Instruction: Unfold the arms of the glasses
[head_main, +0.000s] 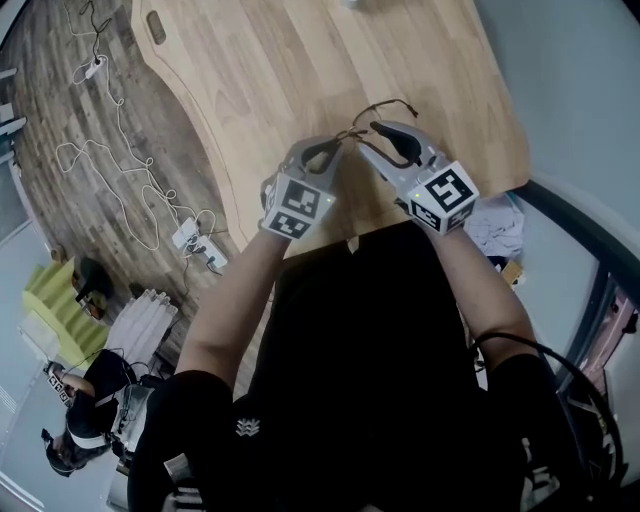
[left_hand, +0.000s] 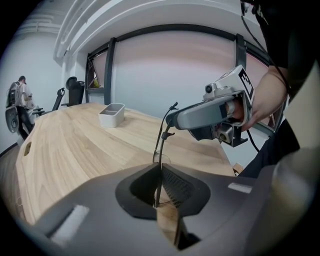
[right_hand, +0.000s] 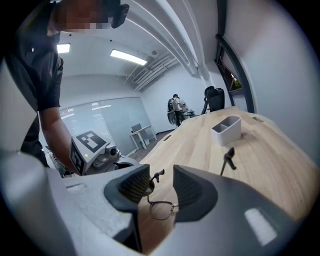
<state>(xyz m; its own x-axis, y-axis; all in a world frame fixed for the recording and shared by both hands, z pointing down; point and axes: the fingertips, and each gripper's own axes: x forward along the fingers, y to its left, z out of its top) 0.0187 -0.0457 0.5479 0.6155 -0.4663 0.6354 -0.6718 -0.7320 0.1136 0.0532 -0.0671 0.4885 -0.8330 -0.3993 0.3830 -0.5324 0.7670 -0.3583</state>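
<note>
Light wooden table, long, its left edge curving inward toward the near end. Oval slot cut through the far left corner. Small white two-compartment bin standing upright at the far end, well apart from the near edge. To the left, dark plank floor, with loose white cables and a power strip lying on it.

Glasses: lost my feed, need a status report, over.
Left gripper jaws shut on glasses. Right gripper jaws open, nothing gripped. Glasses held above table. White bin far off, path clear.
</note>
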